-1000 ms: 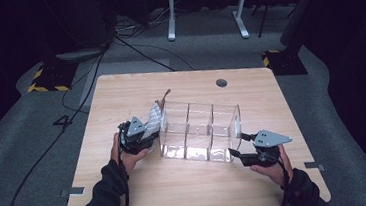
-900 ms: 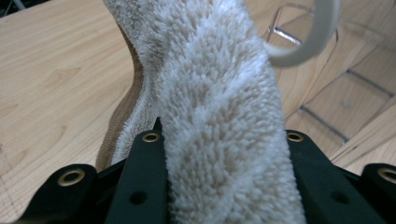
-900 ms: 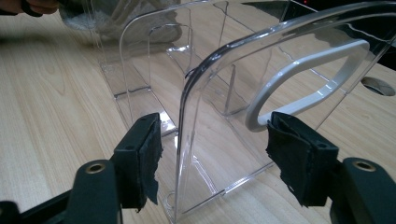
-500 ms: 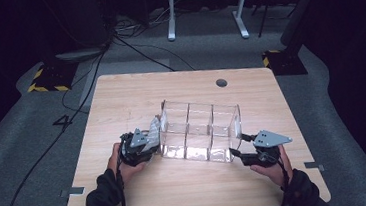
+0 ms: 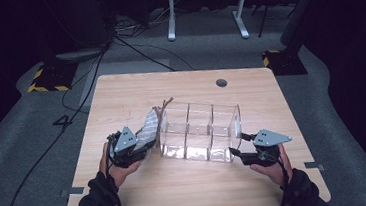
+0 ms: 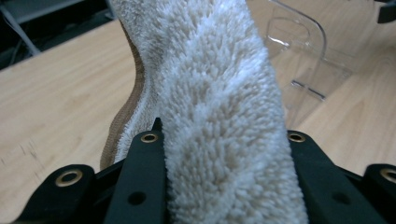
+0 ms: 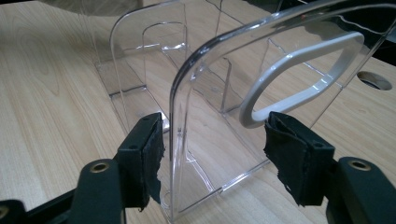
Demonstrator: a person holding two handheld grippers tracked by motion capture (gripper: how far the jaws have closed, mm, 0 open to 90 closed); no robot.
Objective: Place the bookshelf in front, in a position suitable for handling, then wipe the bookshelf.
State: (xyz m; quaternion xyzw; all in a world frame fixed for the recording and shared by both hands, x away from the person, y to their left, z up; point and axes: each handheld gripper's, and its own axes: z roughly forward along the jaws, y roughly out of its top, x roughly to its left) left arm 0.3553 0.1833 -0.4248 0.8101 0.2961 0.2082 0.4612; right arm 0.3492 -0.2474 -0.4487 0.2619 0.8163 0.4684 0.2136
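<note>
Left gripper (image 5: 139,146): held in the person's left hand (image 5: 112,169) near the table's front left; its 2 black jaws are closed on a fluffy slipper, 1 jaw on each side of it, as the left gripper view shows.
Slipper (image 6: 219,107): white plush with a tan sole edge; it rises up and away from the jaws, lifted off the wood, and in the high view it leans just beside the left end wall of the clear organiser.
Right gripper (image 7: 215,154): held in the person's right hand (image 5: 275,167) at the organiser's right end; its jaws stand apart, 1 on each side of the end wall, gripping nothing.
Organiser (image 5: 198,131): clear plastic box with 3 compartments in a row, standing upright around the middle of the table, open at the top; the right end wall has an oval handle cut-out (image 7: 303,79).
Table (image 5: 120,93): light wood, with a round cable hole (image 5: 221,82) near the far edge.
</note>
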